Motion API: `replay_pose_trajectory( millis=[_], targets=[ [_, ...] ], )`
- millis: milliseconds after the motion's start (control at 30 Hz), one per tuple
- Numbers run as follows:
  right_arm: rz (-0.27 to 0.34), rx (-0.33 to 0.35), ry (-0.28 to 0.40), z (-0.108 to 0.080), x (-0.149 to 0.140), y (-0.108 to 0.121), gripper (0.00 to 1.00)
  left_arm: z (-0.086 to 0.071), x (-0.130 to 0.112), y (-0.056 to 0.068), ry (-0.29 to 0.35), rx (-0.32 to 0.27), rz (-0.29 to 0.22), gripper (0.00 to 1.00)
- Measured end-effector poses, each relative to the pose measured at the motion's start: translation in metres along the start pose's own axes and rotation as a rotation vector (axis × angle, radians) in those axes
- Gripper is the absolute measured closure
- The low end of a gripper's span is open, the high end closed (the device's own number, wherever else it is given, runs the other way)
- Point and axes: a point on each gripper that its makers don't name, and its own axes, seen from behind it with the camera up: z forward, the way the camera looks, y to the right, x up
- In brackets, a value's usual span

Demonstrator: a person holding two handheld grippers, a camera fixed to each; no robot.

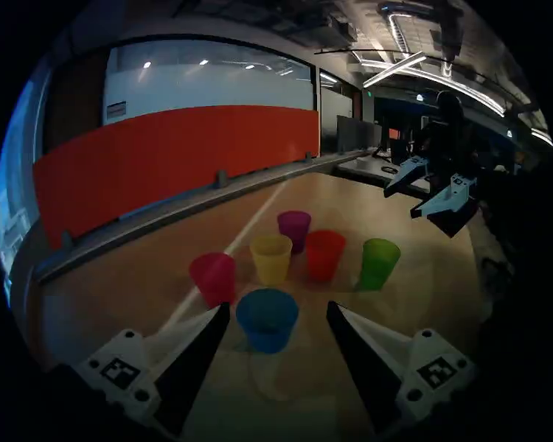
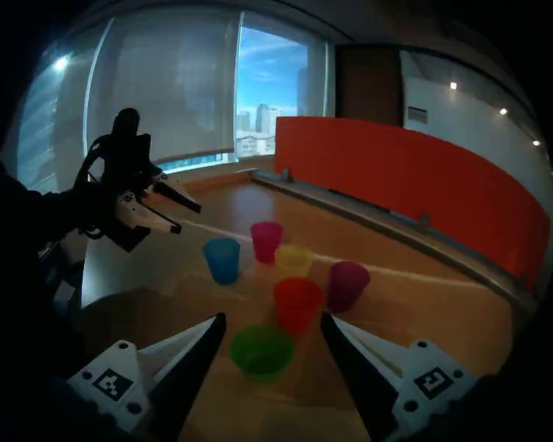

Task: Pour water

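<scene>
Blue cup (image 1: pixel 267 318), green cup (image 1: pixel 378 261), red cup (image 1: pixel 324 254), yellow cup (image 1: pixel 270 258), pink cup (image 1: pixel 213 278), purple cup (image 1: pixel 294 228).

Six coloured cups (image 1: pixel 268 318), two grippers (image 1: pixel 276 306), one wooden table (image 1: pixel 350 202), one orange partition (image 1: pixel 173 158)

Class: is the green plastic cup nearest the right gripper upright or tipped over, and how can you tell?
Upright: the translucent green plastic cup stands on the wooden table, open rim facing up.

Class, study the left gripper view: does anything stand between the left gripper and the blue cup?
Nothing visible does. The blue cup stands nearest, just ahead of the left gripper and its open fingers; the pink cup and yellow cup stand beyond it.
</scene>
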Motion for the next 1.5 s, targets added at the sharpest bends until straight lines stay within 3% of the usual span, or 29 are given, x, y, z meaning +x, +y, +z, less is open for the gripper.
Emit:
replay_pose_trajectory(
  millis=[500,900,1500],
  targets=[
    [0.008,0.006,-0.050,0.015,-0.038,-0.001,0.01,0.022,-0.037,-0.004,-0.076,-0.008,-0.022,0.02],
    [0.014,0.018,-0.084,0.021,-0.061,-0.006,0.01,0.037,-0.056,-0.007,-0.134,-0.018,-0.008,0.02],
    [0.013,0.034,-0.125,0.034,-0.089,-0.011,0.01,0.060,-0.059,-0.011,-0.161,-0.037,-0.001,0.02]
  ],
)
